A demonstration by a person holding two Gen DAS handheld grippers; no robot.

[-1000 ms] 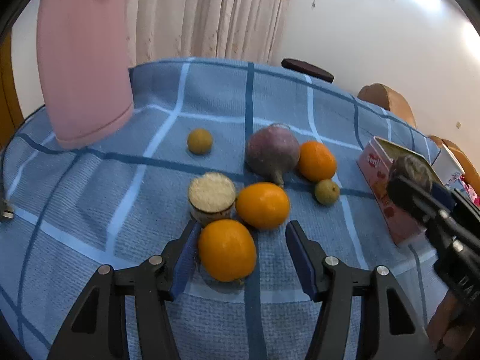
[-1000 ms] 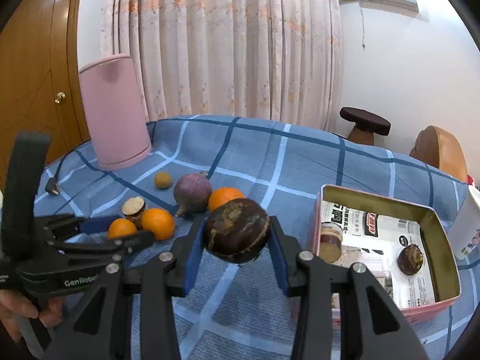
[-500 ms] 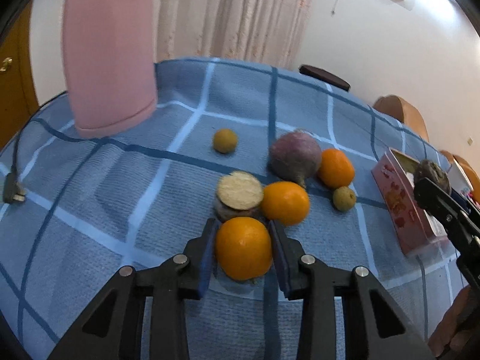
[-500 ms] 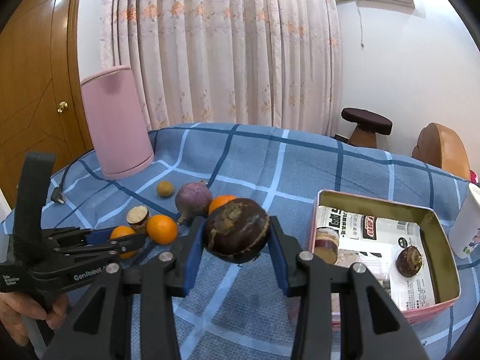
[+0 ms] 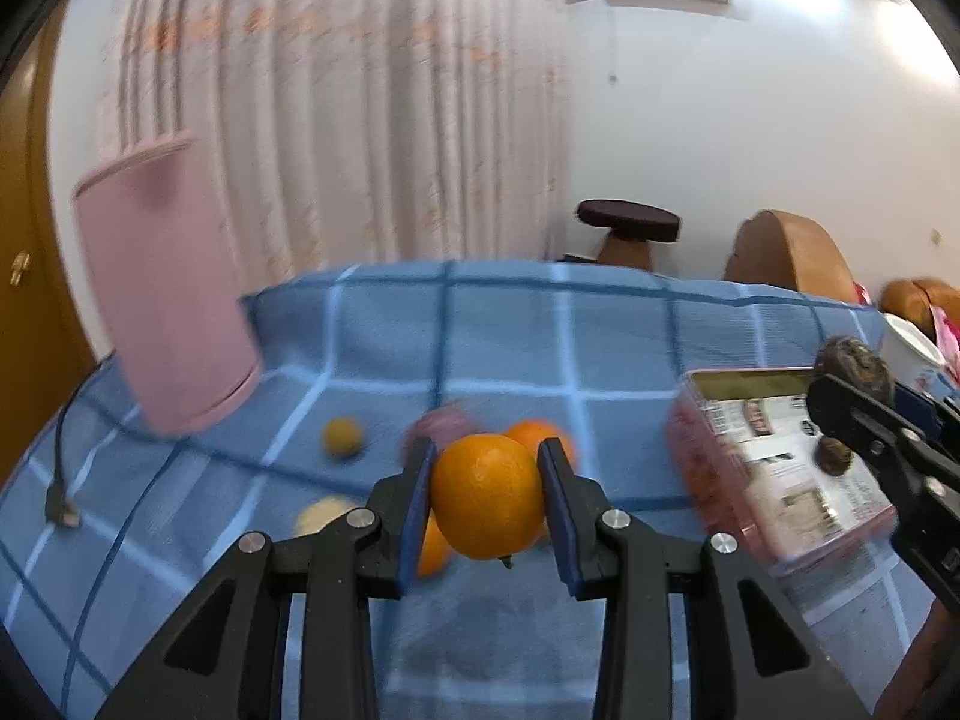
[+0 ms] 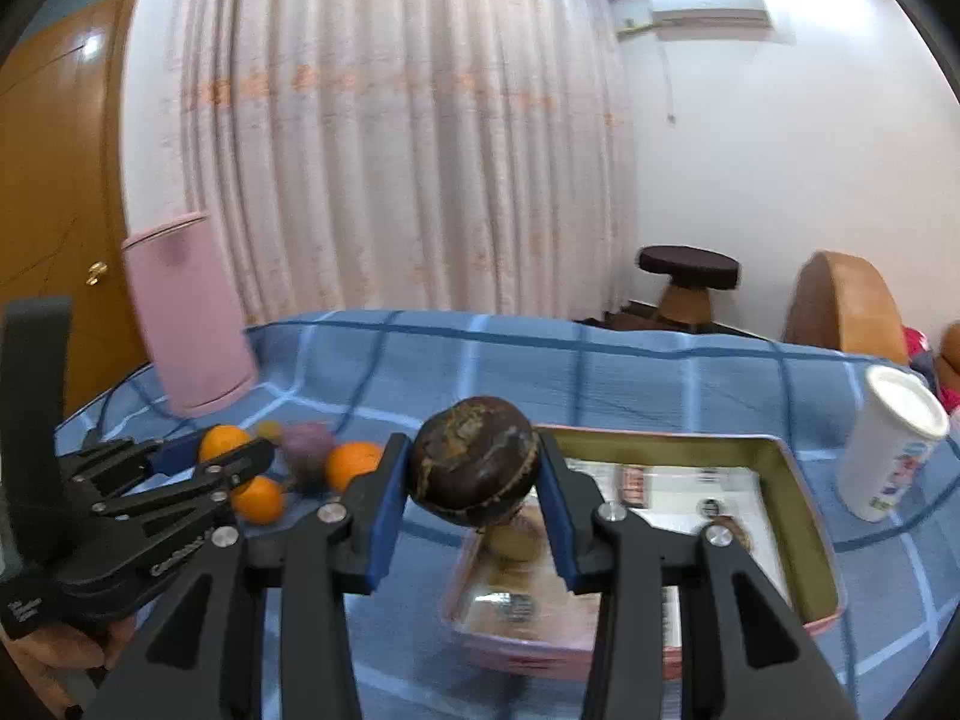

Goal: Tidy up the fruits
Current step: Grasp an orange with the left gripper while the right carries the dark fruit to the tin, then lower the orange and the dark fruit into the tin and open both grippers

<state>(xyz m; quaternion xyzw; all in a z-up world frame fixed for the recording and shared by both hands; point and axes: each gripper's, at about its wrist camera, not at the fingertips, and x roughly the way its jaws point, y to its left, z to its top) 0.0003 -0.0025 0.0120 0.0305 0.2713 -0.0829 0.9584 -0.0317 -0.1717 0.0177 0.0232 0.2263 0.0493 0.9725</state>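
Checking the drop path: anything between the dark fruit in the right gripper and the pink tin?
Nothing visible. The right gripper holds the dark fruit above the near-left end of the pink tin, with only air beneath. Two small items already lie inside, one just below the fruit.

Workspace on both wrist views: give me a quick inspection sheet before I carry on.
Surface: blue checked cloth over the table.
Job's things: orange held off the cloth; dark brown fruit held above the tin; two more oranges, a purple root and a small yellow fruit lie loose; the tin holds a few small items, blurred.
Clutter: pink cylinder, white cup.
Grippers: left gripper shut on the orange; right gripper shut on the dark brown fruit.
Cables: black plug lead at the left edge.
Surroundings: curtain, stool, door.
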